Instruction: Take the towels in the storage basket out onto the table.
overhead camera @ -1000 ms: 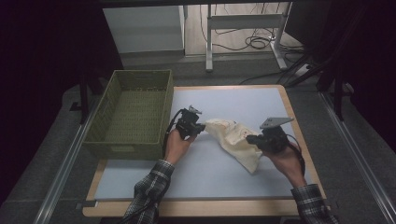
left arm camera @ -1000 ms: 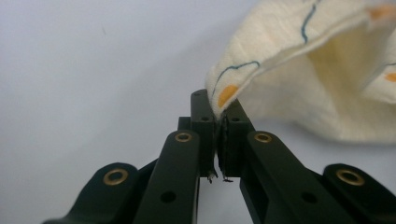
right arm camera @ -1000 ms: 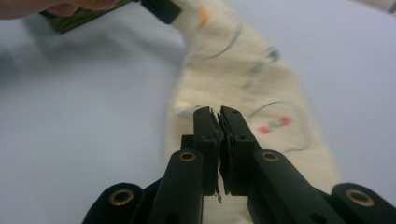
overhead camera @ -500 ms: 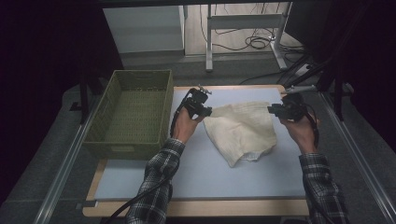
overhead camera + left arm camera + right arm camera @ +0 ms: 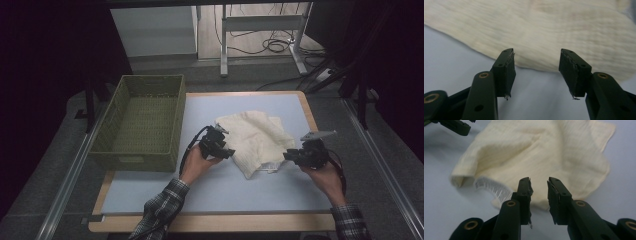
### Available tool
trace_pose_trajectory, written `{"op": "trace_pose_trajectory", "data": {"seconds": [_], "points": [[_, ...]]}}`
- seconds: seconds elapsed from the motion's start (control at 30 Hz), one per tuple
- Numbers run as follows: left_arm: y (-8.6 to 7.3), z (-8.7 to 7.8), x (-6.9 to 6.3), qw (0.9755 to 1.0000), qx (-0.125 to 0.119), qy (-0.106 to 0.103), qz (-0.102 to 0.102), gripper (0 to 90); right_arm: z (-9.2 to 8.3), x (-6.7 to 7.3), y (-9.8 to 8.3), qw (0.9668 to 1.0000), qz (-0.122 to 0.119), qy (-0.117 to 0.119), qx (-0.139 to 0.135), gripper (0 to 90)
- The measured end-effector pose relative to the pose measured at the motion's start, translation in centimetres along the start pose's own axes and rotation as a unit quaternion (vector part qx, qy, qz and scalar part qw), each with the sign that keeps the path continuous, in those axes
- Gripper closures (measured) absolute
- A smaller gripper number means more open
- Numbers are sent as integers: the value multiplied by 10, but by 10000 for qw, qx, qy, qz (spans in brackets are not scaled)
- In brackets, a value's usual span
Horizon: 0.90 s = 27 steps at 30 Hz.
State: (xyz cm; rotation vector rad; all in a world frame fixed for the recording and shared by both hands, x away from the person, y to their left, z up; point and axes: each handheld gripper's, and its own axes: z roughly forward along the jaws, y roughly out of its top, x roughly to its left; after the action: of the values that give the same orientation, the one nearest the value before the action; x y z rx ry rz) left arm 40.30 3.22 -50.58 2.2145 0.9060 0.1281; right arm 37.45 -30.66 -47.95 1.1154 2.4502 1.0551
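With the cream cloth [image 5: 252, 137] lying loosely folded right of the basket [image 5: 142, 120], both hand-held grippers, left [image 5: 226, 148] and right [image 5: 289, 156], have just parted their jaws and hold nothing, so tidier folding seemingly remains.

One cream cloth [image 5: 252, 137], one green basket [image 5: 142, 150], two tongs, left [image 5: 227, 150] and right [image 5: 289, 156]

In the left gripper view the cream cloth [image 5: 564, 27] is blurred and runs off the top and right edges. In the right gripper view, part of the cloth's near edge lies behind the jaws. The basket's [image 5: 131, 159] near inside wall seems hidden in the high view.
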Motion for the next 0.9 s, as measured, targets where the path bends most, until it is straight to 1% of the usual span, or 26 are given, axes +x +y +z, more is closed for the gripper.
{"op": "trace_pose_trajectory", "data": {"seconds": [0.03,0.07,0.13,0.2,0.23,0.27,0.3,0.33,0.37,0.4,0.43,0.47,0.5,0.53,0.57,0.67,0.7,0.73,0.77,0.8,0.83,0.9], "points": [[-3,2,-4,10000,-54,-63,24,419,0,2,-3,10000,5,-16,-1,674],[-3,4,-6,9999,-83,-76,50,398,0,4,-8,10000,36,29,-48,655],[-2,11,-11,9998,-105,-119,106,406,2,8,-11,9997,45,123,-200,634],[1,19,-14,9998,-108,-153,107,417,7,13,-10,9995,-7,127,-276,629],[3,25,-16,9998,-31,-155,127,427,11,15,-9,9995,-31,106,-308,629],[4,29,-18,9998,27,-99,143,441,17,17,-9,9995,-30,122,-282,636],[4,33,-20,9997,133,27,225,460,20,17,-8,9997,-35,114,-203,668],[4,34,-20,9994,100,111,316,499,25,17,-9,10000,-91,12,-27,700],[5,34,-20,9991,127,208,348,543,28,16,-10,9999,-103,-66,67,728],[5,33,-20,9989,162,251,354,576,29,14,-12,9997,-97,-156,179,752],[5,31,-18,9982,212,382,410,591,29,10,-15,9995,-66,-222,237,771],[5,30,-18,9966,271,589,511,601,27,5,-18,9991,-24,-305,290,787],[6,29,-16,9957,297,693,537,593,25,0,-21,9990,4,-342,284,792],[6,28,-13,9959,310,687,491,586,22,-4,-24,9990,109,-355,266,792],[7,28,-8,9963,318,690,403,584,20,-8,-26,9986,130,-429,283,794],[8,25,-1,9956,338,806,350,575,12,-23,-31,9978,368,-504,226,780],[7,21,-1,9960,285,775,333,573,10,-24,-32,9977,396,-502,209,773],[6,18,-1,9968,237,703,283,573,6,-24,-33,9981,446,-402,128,763],[5,13,-2,9984,135,511,192,571,4,-23,-33,9982,489,-341,68,750],[4,11,-4,9991,72,375,166,561,2,-19,-33,9985,484,-256,35,720],[3,8,-8,9998,-7,149,149,551,2,-17,-32,9988,447,-214,42,697],[1,6,-17,9997,-51,-69,223,515,4,-7,-31,9994,323,-127,68,654]]}}
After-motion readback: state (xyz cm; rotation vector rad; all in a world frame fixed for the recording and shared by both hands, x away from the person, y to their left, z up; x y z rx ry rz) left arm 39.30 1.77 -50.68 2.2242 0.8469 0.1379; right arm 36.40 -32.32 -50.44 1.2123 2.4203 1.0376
